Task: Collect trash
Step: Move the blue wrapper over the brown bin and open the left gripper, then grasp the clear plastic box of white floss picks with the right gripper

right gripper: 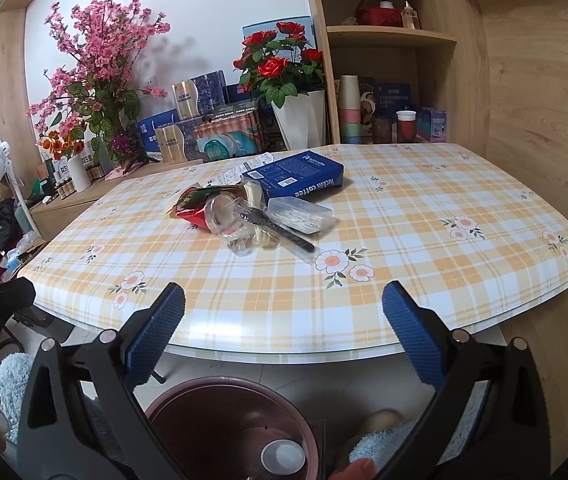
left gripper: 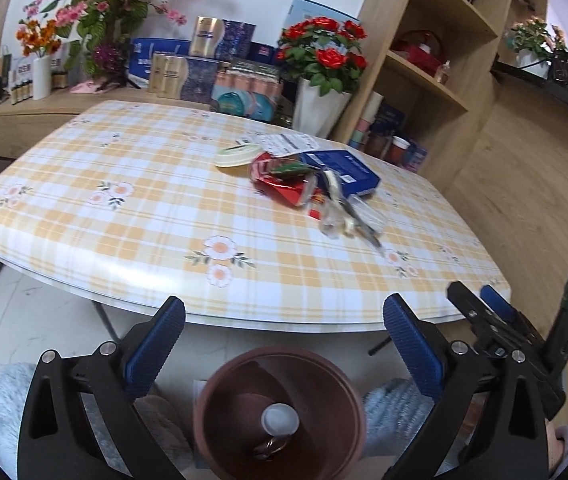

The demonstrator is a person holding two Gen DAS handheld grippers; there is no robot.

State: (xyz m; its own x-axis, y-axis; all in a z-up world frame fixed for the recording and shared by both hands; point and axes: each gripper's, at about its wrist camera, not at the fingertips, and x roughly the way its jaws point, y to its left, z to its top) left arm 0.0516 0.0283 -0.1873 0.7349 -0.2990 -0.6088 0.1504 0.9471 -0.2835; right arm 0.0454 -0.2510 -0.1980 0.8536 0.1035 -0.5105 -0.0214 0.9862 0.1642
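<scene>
Even, soft indoor light – bright, no hard glare. Pink blossoms (right gripper: 96, 60) throw a faint grey shadow on the white wall (right gripper: 212, 12). Strong fisheye bend: table edge (left gripper: 244, 320) bows, shelves (left gripper: 444, 40) lean, dark vignette at corners. Trash pile (left gripper: 316, 188) slightly smeared in left view; right view sharper.

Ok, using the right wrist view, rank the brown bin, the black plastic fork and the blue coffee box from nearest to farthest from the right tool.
1. Brown bin, directly below the right tool.
2. Black plastic fork, mid-table.
3. Blue coffee box, behind the pile.
</scene>
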